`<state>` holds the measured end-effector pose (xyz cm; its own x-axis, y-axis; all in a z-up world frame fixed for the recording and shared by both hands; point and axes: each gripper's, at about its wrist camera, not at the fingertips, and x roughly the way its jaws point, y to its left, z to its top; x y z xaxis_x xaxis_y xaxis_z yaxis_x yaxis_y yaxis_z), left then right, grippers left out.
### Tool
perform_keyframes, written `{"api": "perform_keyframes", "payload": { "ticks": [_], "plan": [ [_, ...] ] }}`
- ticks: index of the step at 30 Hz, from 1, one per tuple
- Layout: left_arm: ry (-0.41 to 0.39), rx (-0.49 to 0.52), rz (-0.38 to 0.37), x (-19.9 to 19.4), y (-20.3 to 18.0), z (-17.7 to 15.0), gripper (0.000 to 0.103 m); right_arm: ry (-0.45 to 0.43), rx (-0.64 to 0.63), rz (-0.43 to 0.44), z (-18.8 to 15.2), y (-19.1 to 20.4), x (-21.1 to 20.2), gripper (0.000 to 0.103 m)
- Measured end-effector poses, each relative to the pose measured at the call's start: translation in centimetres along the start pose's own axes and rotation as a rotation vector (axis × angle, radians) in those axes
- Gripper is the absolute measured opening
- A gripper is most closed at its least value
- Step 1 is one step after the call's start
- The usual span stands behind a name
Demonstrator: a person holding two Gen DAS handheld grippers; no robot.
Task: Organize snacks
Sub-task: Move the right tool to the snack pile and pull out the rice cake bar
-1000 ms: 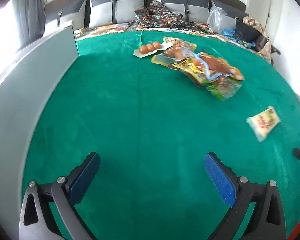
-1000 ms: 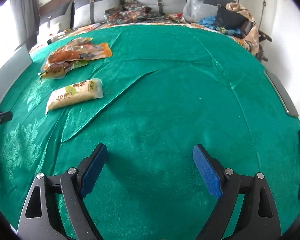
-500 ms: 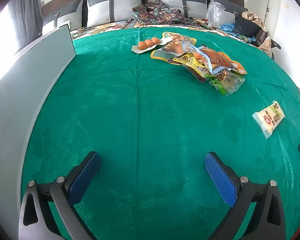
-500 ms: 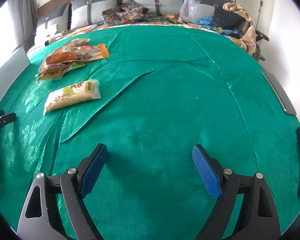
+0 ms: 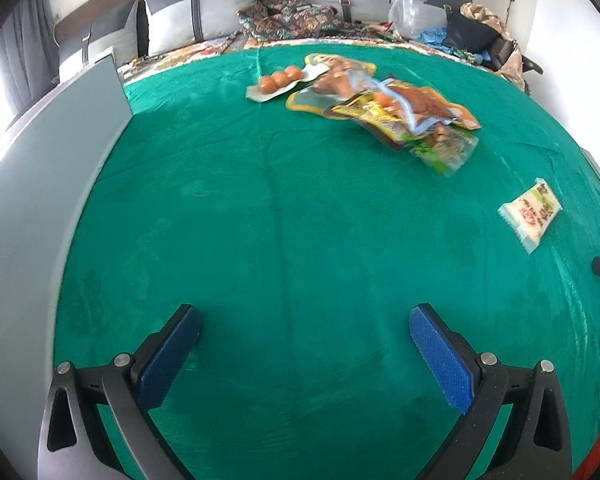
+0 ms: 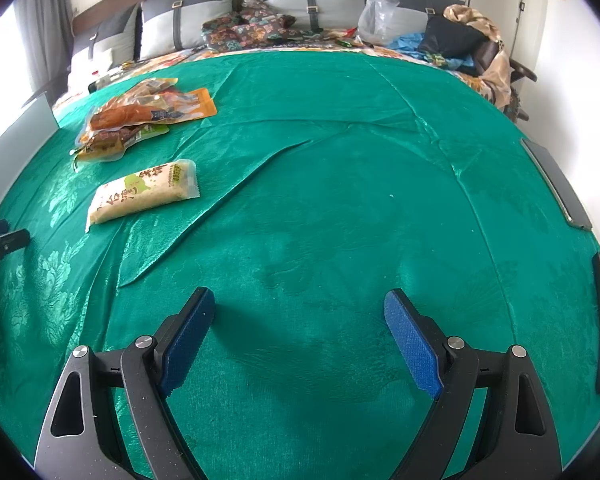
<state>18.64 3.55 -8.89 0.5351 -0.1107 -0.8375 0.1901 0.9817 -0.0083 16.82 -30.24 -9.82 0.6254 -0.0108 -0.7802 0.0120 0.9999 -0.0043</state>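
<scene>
Green cloth [image 6: 340, 208] covers the whole surface under both tools, with a long crease ahead-left of the right gripper. Grey panel [image 5: 40, 184] stands along the left gripper's left side. Left gripper [image 5: 305, 320] has its jaws spread wide, nothing between the blue pads, only bare cloth below them; contact with the cloth can't be judged. Right gripper [image 6: 299, 304] is likewise wide apart and empty, over bare cloth. Pile of snack packets [image 5: 400, 112] lies far ahead and slightly right of the left gripper, overlapping each other; a tray of brown eggs [image 5: 278, 80] touches the pile's far-left end. Single pale rice-cracker pack [image 6: 144, 194] lies alone ahead-left of the right gripper, near the pile, not touching it.
</scene>
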Motion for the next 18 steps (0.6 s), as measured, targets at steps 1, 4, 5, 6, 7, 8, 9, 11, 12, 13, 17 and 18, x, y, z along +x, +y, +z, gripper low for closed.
{"api": "perform_keyframes", "payload": {
  "ticks": [1,4,5,6,7,8,9,11,12,13,17,18],
  "plan": [
    [-0.019,-0.016,0.005,-0.1,0.6,-0.3,0.103,0.0,0.0,0.0,0.0,0.0,0.0,0.089],
    [-0.045,-0.03,0.02,-0.3,0.9,-0.8,0.103,-0.001,0.004,-0.001,-0.1,0.0,0.0,0.089],
    [-0.045,-0.031,0.022,-0.3,0.9,-0.8,0.103,-0.001,0.005,-0.003,-0.1,0.1,0.0,0.089],
    [-0.045,-0.032,0.024,-0.3,0.9,-0.8,0.103,0.0,0.007,-0.004,-0.1,0.1,0.0,0.089],
    [-0.045,-0.033,0.024,-0.3,0.9,-0.7,0.103,0.001,0.009,-0.005,-0.2,0.1,0.0,0.089],
    [-0.045,-0.034,0.023,-0.3,0.9,-0.7,0.103,0.002,0.011,-0.009,-0.1,0.1,0.0,0.09],
    [-0.045,-0.034,0.022,-0.3,1.0,-0.7,0.103,0.007,0.01,-0.011,-0.1,0.2,0.1,0.091],
    [-0.045,-0.035,0.022,-0.3,1.0,-0.6,0.103,0.071,0.007,-0.009,1.1,0.4,0.5,0.091],
    [-0.045,-0.035,0.022,-0.3,1.0,-0.6,0.103,0.101,0.008,-0.019,2.0,0.8,0.8,0.09],
    [-0.045,-0.036,0.022,-0.3,1.0,-0.6,0.103,0.102,0.016,-0.014,3.4,1.4,0.9,0.09],
    [-0.045,-0.036,0.022,-0.3,1.0,-0.5,0.103,0.071,0.019,0.108,11.6,7.6,2.1,0.09],
    [-0.045,-0.036,0.022,-0.3,1.0,-0.5,0.103,0.085,0.015,0.132,13.3,9.3,2.9,0.089]
  ]
}}
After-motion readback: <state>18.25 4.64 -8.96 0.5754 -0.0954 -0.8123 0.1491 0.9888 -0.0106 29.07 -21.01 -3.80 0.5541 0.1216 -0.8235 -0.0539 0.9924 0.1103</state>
